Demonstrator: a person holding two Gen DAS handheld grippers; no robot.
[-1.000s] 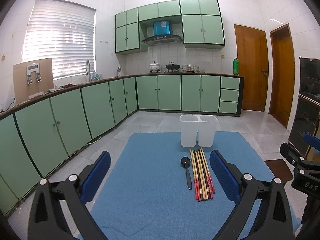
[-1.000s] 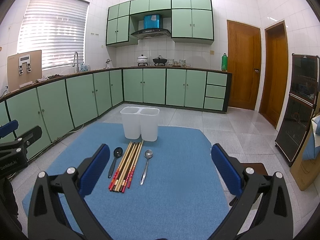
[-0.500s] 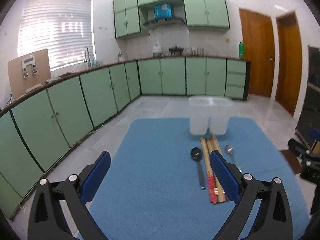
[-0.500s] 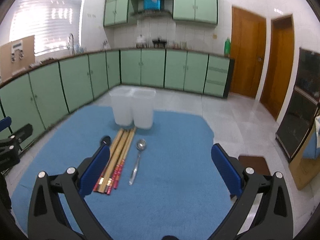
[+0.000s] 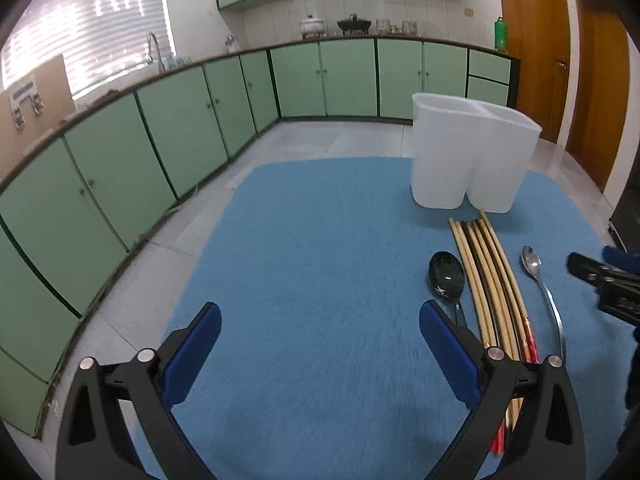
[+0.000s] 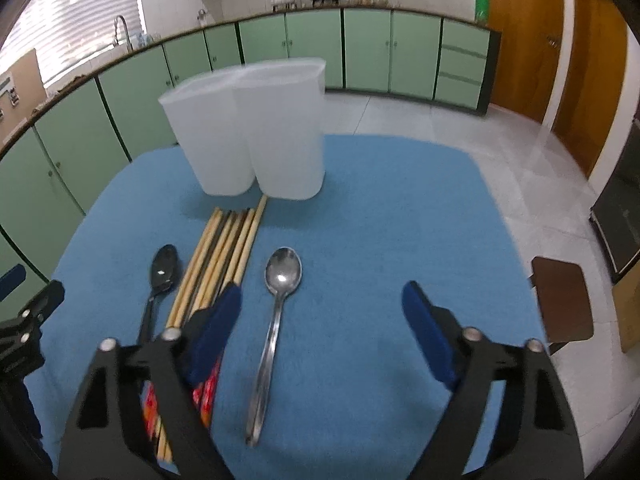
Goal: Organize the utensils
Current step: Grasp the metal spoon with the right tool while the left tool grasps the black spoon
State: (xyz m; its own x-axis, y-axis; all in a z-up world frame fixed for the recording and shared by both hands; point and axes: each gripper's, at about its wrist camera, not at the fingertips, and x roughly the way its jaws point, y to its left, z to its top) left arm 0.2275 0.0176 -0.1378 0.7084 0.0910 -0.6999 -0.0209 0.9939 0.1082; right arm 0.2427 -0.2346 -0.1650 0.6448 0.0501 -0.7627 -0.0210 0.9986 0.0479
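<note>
Only right wrist view shows silver spoon (image 6: 276, 312) whole, right claw (image 6: 322, 312) closing, empty, left claw (image 5: 320, 340) open.

You are looking at blue mat (image 5: 320, 272) spreading over pale tiled floor (image 5: 320, 136). Green base cabinets (image 5: 348, 80) are running along two walls under dark countertop (image 5: 240, 54). White lidded pot (image 5: 313, 25) and black pan (image 5: 353, 24) are sitting on counter, green bottle (image 5: 500, 32) standing at its right end. Faucet (image 5: 154, 46) is rising before bright window blinds (image 5: 100, 40). Two brown wooden doors (image 6: 560, 52) are standing at right. Small brown stool (image 6: 562, 300) is sitting just beside mat's right edge.
</note>
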